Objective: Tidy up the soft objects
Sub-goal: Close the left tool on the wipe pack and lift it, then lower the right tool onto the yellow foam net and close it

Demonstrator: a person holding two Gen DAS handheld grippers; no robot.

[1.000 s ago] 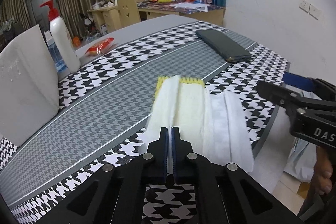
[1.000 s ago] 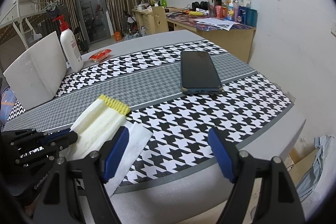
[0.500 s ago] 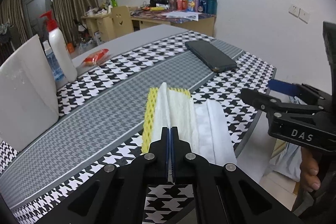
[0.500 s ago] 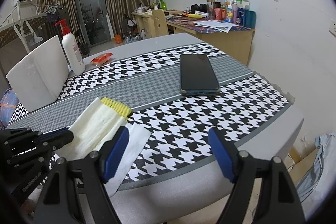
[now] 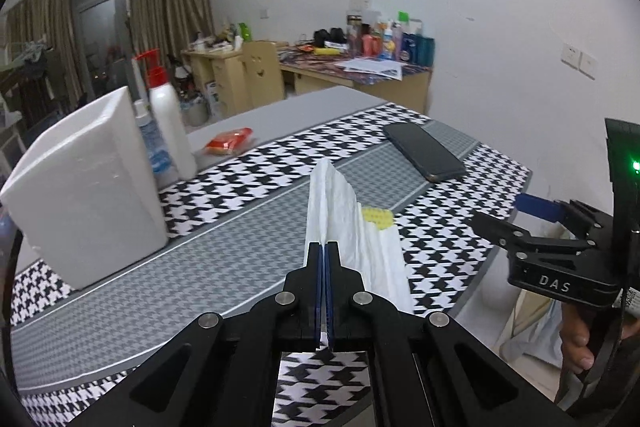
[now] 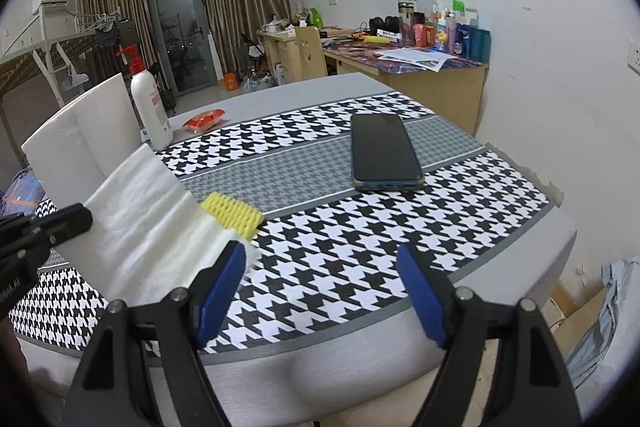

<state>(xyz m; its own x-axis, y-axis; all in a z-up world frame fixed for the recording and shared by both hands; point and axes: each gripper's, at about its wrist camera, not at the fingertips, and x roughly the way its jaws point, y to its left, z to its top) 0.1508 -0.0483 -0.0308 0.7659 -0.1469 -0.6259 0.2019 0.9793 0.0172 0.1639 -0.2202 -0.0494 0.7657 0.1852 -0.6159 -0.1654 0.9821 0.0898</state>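
A white cloth (image 5: 340, 211) is pinched at its near edge by my left gripper (image 5: 325, 247), which is shut on it. The pinched edge hangs above the houndstooth table (image 5: 224, 227); the cloth's other side still rests there. A yellow foam net (image 5: 377, 218) pokes out from under the cloth. From the right wrist the cloth (image 6: 148, 211) slopes up to the left gripper (image 6: 76, 219), with the yellow net (image 6: 232, 213) at its far corner. My right gripper (image 6: 320, 259) stands open at the table's near edge, beside the cloth, holding nothing.
A dark phone (image 6: 384, 151) lies face up on the grey stripe. A white box (image 5: 84, 195), a pump bottle (image 5: 170, 131) and an orange packet (image 5: 230, 141) stand at the back left. The table's curved edge (image 6: 440, 311) runs below the right gripper.
The left gripper has risen with the cloth's edge, so the cloth went from lying flat to slanting upward. The right gripper has stayed where it was, still open.
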